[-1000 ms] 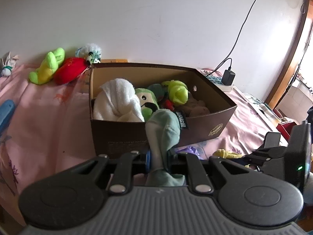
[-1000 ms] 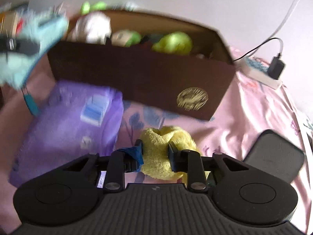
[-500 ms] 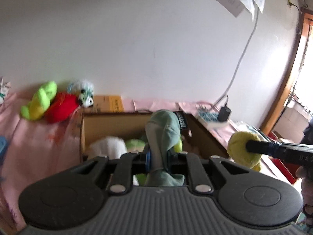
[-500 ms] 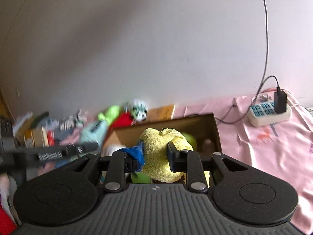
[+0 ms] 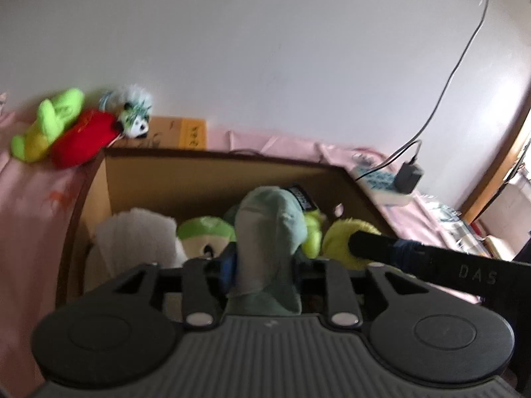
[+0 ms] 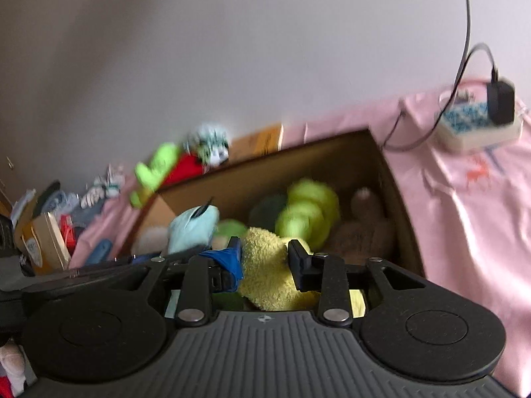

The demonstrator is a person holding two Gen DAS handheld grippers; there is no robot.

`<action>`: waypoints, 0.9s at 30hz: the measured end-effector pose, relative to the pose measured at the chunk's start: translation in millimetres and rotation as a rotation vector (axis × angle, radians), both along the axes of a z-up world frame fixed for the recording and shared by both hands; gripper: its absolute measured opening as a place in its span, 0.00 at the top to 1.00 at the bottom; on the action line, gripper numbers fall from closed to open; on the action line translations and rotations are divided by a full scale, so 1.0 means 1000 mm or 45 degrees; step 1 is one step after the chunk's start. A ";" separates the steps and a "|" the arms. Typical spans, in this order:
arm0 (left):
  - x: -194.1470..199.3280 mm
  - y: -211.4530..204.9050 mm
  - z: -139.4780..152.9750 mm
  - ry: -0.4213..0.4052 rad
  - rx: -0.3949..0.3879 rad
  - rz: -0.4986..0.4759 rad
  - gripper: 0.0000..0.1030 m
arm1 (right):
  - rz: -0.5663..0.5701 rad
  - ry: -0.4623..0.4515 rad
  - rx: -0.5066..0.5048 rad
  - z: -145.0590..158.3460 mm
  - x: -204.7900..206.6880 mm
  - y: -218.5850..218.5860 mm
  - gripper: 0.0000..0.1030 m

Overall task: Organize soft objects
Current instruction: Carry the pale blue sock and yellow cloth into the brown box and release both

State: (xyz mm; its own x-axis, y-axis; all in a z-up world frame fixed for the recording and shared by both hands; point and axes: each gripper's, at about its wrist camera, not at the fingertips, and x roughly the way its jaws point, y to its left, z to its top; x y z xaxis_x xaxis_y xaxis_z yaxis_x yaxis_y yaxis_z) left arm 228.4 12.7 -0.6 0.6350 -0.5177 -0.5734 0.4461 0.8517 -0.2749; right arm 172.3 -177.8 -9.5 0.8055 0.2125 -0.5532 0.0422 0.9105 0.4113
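My left gripper point(image 5: 264, 258) is over the near side of the open brown cardboard box point(image 5: 215, 157), its jaws opening with a pale green sock point(image 5: 268, 229) standing upright between them and still touching both pads. My right gripper point(image 6: 264, 252) is over the same box point(image 6: 401, 205), jaws opening, with a yellow fluffy cloth point(image 6: 265, 272) filling the gap. In the left wrist view that cloth point(image 5: 338, 235) shows at the right gripper's fingers point(image 5: 381, 245). The box holds a white towel point(image 5: 132, 235), a green plush point(image 5: 205, 232), a lime plush point(image 6: 308, 209) and a brown plush point(image 6: 361, 225).
Behind the box, against the wall, lie a lime plush toy point(image 5: 49, 122), a red plush point(image 5: 86, 136) and a small panda point(image 5: 134, 119). A power strip point(image 5: 381, 182) with a charger sits right of the box on the pink sheet point(image 6: 464, 199). Clutter point(image 6: 43, 242) is piled at the left.
Both grippers have carried their soft items from in front of the box to above it. The left jaws now stand wider around the sock. The right view has rolled.
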 end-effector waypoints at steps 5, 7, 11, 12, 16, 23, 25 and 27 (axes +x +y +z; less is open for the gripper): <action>-0.001 0.003 -0.013 0.021 0.057 0.018 0.49 | -0.041 -0.029 0.110 0.005 -0.008 -0.014 0.85; -0.005 0.007 -0.014 0.028 0.054 0.022 0.45 | -0.062 -0.033 0.106 0.007 -0.011 -0.016 0.85; -0.013 0.011 -0.011 0.045 0.086 0.042 0.44 | -0.085 -0.059 0.152 0.011 -0.022 -0.022 0.85; -0.016 0.011 -0.010 0.044 0.099 0.043 0.44 | -0.089 -0.061 0.159 0.011 -0.025 -0.023 0.85; -0.030 0.015 -0.001 0.000 0.168 0.078 0.43 | -0.107 -0.085 0.146 0.018 -0.039 -0.029 0.85; -0.047 0.035 0.022 -0.057 0.167 0.186 0.43 | -0.106 -0.122 0.113 0.028 -0.064 -0.037 0.85; -0.053 0.037 0.027 -0.061 0.181 0.219 0.43 | -0.101 -0.126 0.053 0.031 -0.071 -0.035 0.84; -0.058 0.037 0.031 -0.054 0.197 0.251 0.43 | -0.091 -0.133 -0.001 0.034 -0.078 -0.033 0.84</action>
State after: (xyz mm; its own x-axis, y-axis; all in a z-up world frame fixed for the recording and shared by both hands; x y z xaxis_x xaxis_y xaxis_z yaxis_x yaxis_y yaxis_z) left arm 170.3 50.0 30.1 0.7401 -0.2898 -0.6069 0.2760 0.9538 -0.1189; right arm 93.9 -210.7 24.4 0.8717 0.1519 -0.4659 0.0643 0.9071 0.4161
